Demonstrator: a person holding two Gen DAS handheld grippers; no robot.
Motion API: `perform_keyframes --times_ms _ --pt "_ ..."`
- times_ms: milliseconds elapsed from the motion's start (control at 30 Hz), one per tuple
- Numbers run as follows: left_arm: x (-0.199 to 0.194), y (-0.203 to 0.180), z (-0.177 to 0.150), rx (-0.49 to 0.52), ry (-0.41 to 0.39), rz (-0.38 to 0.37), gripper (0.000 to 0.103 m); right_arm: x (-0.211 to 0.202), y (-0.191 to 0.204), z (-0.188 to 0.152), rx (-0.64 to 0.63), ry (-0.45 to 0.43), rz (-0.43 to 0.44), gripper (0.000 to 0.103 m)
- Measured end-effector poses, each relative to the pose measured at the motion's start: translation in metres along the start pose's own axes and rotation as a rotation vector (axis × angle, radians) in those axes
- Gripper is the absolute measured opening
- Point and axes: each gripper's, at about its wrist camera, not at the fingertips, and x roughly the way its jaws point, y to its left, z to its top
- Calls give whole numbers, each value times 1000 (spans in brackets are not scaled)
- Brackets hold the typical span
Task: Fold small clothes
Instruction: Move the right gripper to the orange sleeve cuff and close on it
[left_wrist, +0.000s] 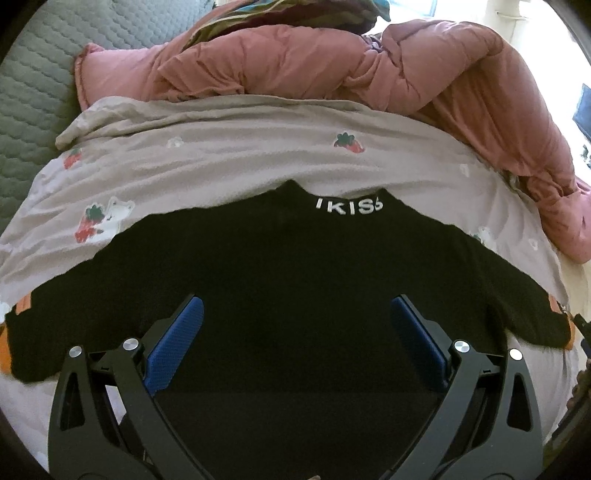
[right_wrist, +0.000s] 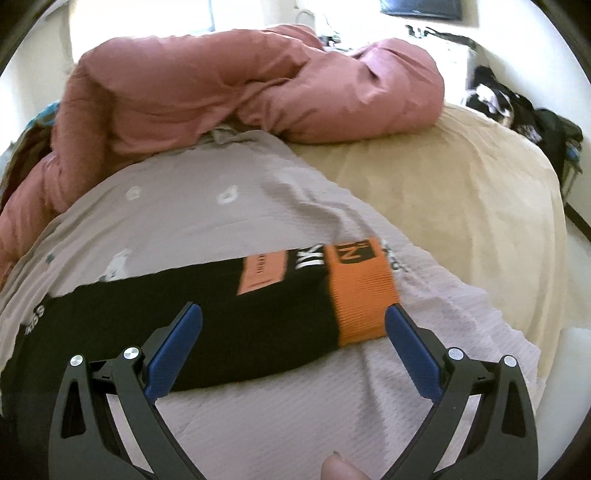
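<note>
The bed (right_wrist: 461, 206) takes up nearly the whole room from where I stand, with a beige cover on the right side and a grey quilted mat (left_wrist: 33, 92) at the far left. A puffy pink duvet (left_wrist: 332, 70) is heaped along the far edge, and in front of it lies a pale sheet printed with strawberries (left_wrist: 221, 155), which serves as the folding surface. On that sheet the black sweater (left_wrist: 288, 280) lies flat, collar away from me with white lettering on it, sleeves spread to either side and ending in orange cuffs (right_wrist: 360, 295). It looks like a soft knit, light and limp, so I would expect it to sag and drape from wherever it is lifted, and to drag the loose sheet beneath if pulled sideways; the ribbed cuff or a shoulder seam seems the firmest place to pinch. The left gripper (left_wrist: 295, 325) hovers over the middle of the body with its jaws spread wide and nothing between them. The right gripper (right_wrist: 293, 332) is over the right sleeve near its cuff, jaws likewise wide apart and empty, and a fingertip (right_wrist: 340, 469) shows at the bottom edge. I see no basket, box or other container anywhere on the bed.
</note>
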Motion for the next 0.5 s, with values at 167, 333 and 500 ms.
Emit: perform_keyframes --times_ms 167,333,500 --pt "7 -5 17 -19 -23 2 95 12 -14 4 16 14 -44 98" --pt "10 -18 32 -6 -39 12 95 28 -19 9 0 59 -78 79" --pt "22 -16 32 5 -39 20 95 52 -24 14 -2 119 -92 65"
